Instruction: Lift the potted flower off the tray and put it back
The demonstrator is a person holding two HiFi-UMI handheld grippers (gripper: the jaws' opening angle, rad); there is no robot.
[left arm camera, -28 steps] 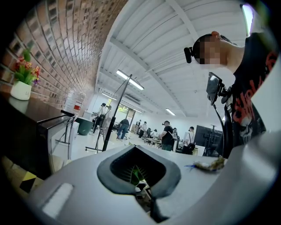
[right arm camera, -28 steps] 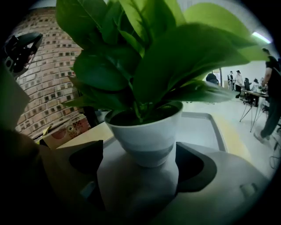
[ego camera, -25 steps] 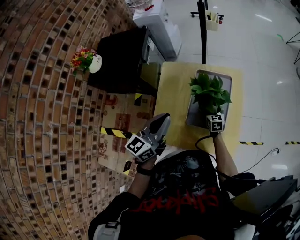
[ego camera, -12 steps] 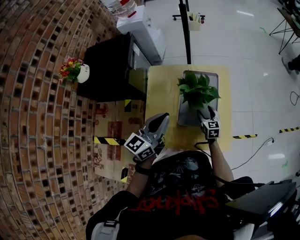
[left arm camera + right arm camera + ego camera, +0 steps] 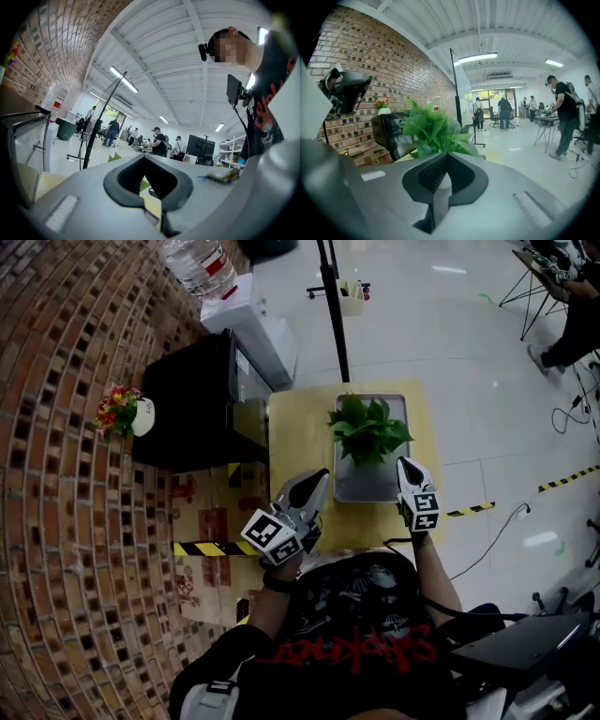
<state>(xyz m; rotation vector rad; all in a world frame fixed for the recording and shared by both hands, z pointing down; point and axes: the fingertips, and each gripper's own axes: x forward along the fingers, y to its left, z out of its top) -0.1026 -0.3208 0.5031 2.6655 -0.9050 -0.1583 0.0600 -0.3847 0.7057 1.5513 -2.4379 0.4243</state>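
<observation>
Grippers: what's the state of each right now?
Left gripper: shut, nothing held.
Right gripper: jaws have just closed; shut, nothing between them.

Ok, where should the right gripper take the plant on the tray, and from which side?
Likely the pot, below the leaves, coming in level from the near side. The plant stands upright on the tray and its leaves cover the pot from above, so a top grip would crush them. The right gripper has just closed its jaws on nothing; open them first.
</observation>
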